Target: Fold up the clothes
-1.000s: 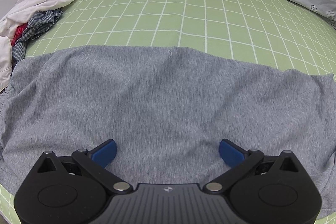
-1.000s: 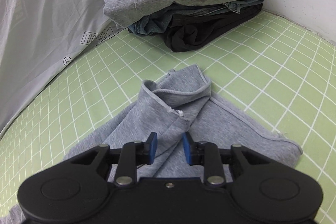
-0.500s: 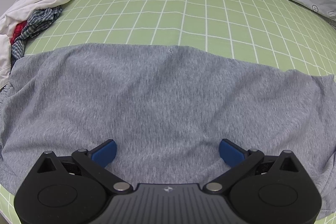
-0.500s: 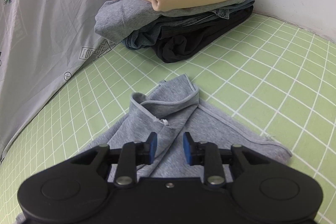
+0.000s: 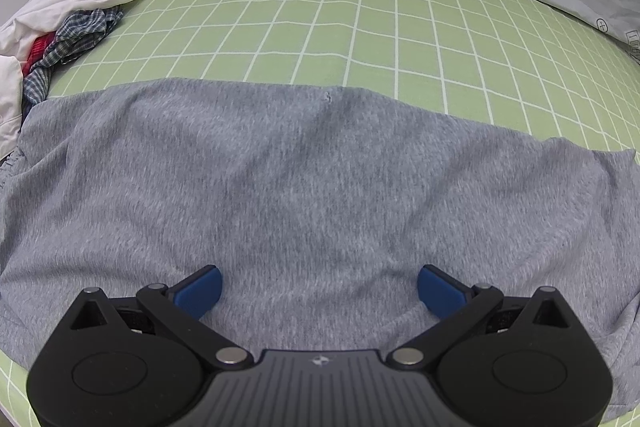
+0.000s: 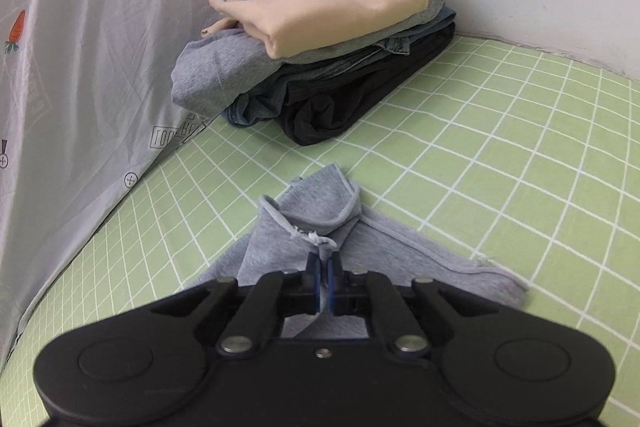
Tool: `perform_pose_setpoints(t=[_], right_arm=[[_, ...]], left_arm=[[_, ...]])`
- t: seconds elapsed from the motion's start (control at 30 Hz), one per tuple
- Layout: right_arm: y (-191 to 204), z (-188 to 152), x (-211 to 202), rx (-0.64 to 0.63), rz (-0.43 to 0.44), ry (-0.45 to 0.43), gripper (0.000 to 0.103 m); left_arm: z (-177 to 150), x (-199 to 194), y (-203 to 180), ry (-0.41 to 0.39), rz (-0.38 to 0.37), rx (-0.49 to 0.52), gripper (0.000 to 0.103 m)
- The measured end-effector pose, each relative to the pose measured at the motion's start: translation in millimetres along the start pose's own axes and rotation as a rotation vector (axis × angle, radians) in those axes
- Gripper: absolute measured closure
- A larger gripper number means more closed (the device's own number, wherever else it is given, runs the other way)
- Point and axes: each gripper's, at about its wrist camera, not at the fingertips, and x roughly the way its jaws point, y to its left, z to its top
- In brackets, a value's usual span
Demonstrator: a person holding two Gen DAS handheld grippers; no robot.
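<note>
A grey knit garment (image 5: 312, 187) lies spread flat on the green checked sheet in the left wrist view. My left gripper (image 5: 319, 291) hovers over its near part, blue pads wide apart, nothing between them. In the right wrist view one end of the grey garment (image 6: 316, 223) is bunched and folded over, with a frayed hem. My right gripper (image 6: 323, 277) is shut on that bunched grey fabric, the blue pads pinching a fold just below the frayed edge.
A stack of folded clothes (image 6: 320, 51), beige on top, then grey, denim and black, sits in the far corner against a white wall. A grey carrot-print cloth (image 6: 80, 47) hangs at the left. A heap of unfolded clothes (image 5: 52, 39) lies at the left of the left wrist view.
My right gripper has closed on the bunched grey fabric and drawn back a little, so the folded stack looks farther. The left gripper has not moved.
</note>
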Motion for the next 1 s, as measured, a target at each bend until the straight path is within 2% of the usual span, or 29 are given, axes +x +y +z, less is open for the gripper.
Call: perform_pose_setpoints(t=[0.1,0.23,0.53,0.6,0.67,0.73,0.87,0.93,1.0], right_arm=[[-23,1,-17,0.040,-0.070,-0.019,0.100],[-46,-3,-25,-0.007,-0.197,-0.013,0.100],[-67,-24,-18,0.017,-0.265,0.056,0.098],[-67,-25,-17,0.022,-0.268,0.060,0.092],[-67,-23,-19,0.035,-0.279,0.042,0.065],[-68,-20,-22,0.051,-0.269,0.022,0.056],[-63,-15,-18,0.015,-0.251,0.014,0.048],[-55,-11,-15,-0.053,-0.265,0.001,0.047],[-44,-5,-12,-0.138,-0.233,-0.019,0.047]], left_arm=[[0,0,1,0.003,-0.002,0.000,0.000],[1,1,3,0.008,-0.006,0.002,0.000],[0,1,2,0.007,-0.006,0.000,0.000],[1,1,3,0.005,-0.005,0.000,0.000],[0,1,2,0.004,-0.004,-0.001,0.000],[-1,0,2,0.004,-0.003,-0.001,0.000],[0,0,1,0.004,-0.001,-0.002,0.000],[0,0,1,0.006,-0.001,-0.001,0.000],[0,0,1,0.008,-0.002,-0.001,0.000]])
